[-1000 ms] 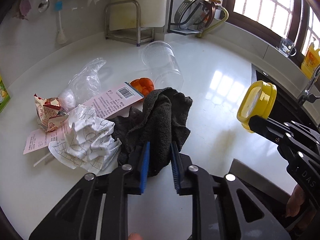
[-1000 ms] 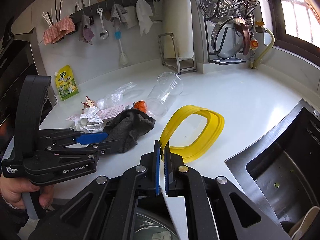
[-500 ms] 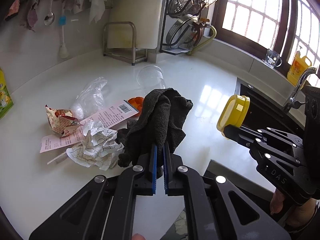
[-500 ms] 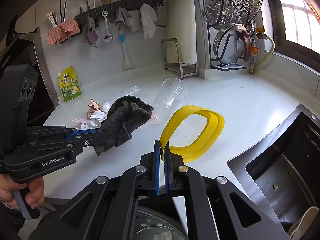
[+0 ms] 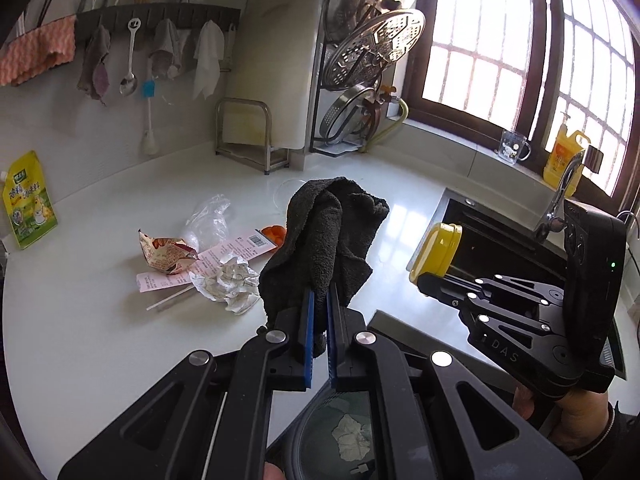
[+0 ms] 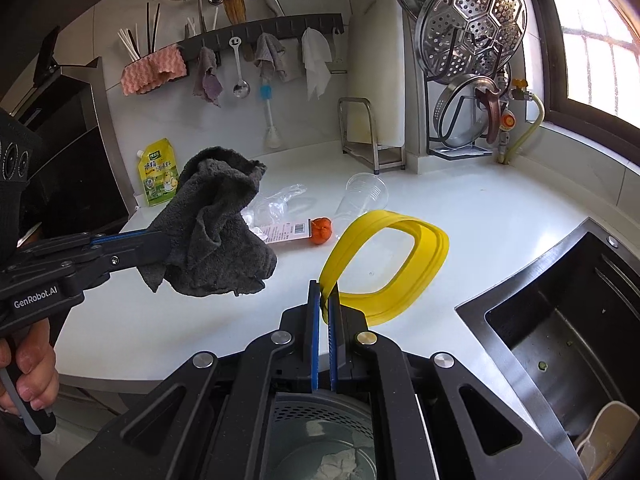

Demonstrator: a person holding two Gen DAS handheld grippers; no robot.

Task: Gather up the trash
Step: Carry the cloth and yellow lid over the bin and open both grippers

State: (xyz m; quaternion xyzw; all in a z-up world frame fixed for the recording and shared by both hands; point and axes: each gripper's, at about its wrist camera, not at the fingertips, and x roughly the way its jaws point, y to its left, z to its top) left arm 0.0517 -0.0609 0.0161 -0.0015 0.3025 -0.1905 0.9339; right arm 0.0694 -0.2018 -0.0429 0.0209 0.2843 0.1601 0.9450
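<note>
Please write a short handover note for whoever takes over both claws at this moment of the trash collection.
Left claw: shut on the dark cloth, held clear above the counter.
Right claw: shut on the yellow lid ring, held up near the sink.
Bin: below both claws, at the counter's edge, crumpled paper already inside.
Left on the counter: crumpled paper ball, snack wrapper, pink receipt, plastic bag, orange peel, clear cup lying on its side.
Done: cloth lifted off the pile. Remaining: everything listed above.
</note>
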